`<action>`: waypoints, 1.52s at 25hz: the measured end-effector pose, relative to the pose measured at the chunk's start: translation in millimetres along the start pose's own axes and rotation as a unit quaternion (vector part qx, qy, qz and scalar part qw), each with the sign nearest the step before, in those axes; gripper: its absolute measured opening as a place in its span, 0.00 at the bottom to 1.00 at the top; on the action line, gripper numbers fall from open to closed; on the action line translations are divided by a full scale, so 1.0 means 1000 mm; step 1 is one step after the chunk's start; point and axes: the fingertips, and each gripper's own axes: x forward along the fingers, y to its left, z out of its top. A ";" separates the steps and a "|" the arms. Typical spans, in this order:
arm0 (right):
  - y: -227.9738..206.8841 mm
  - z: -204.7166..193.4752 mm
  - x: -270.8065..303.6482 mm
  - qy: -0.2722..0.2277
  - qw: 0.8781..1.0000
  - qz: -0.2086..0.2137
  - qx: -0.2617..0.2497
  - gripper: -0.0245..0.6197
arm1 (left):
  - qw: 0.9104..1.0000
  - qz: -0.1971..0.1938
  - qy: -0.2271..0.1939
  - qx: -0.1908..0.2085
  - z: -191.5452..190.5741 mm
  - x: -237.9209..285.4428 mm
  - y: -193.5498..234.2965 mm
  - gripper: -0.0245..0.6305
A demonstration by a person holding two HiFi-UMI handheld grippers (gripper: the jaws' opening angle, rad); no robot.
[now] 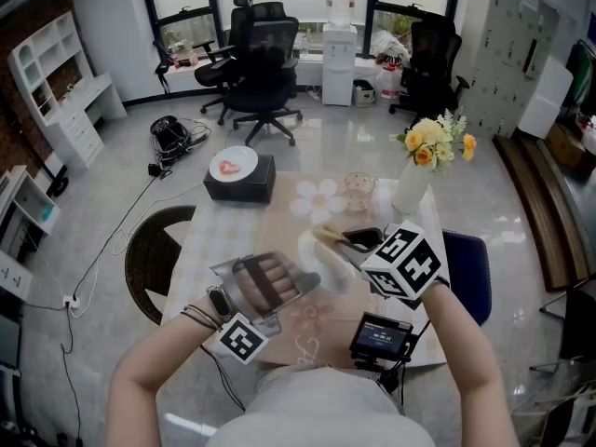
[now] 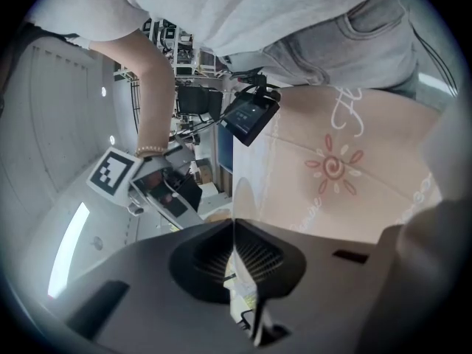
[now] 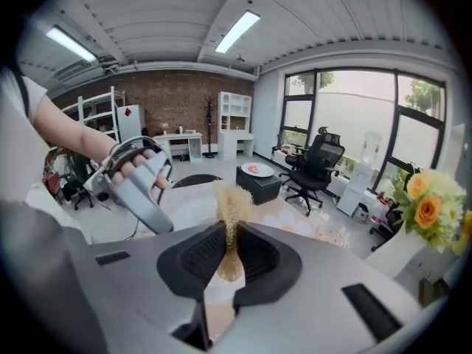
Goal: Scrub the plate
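In the head view my left gripper [image 1: 300, 282] is shut on a pale, translucent plate [image 1: 321, 266] held above the table. The left gripper view shows that plate [image 2: 234, 216] edge-on as a thin line between the closed jaws of the left gripper [image 2: 234, 262]. My right gripper [image 1: 352, 242] is shut on a scrub brush [image 1: 328, 236] with tan bristles, whose tip lies against the plate's upper side. In the right gripper view the brush [image 3: 233, 205] sticks up between the jaws of the right gripper [image 3: 228, 253].
A pink flower-print cloth covers the table [image 1: 317, 319]. A vase of flowers [image 1: 414, 182] and a glass bowl [image 1: 359, 187] stand at the far side. A black box [image 1: 240, 180] beyond carries a white plate. A small screen device [image 1: 382, 337] sits at the near edge.
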 end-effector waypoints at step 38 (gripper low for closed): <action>0.020 0.033 0.035 0.028 0.998 0.043 -0.043 0.12 | 0.999 -0.001 -0.017 0.040 0.012 -0.010 0.001 0.06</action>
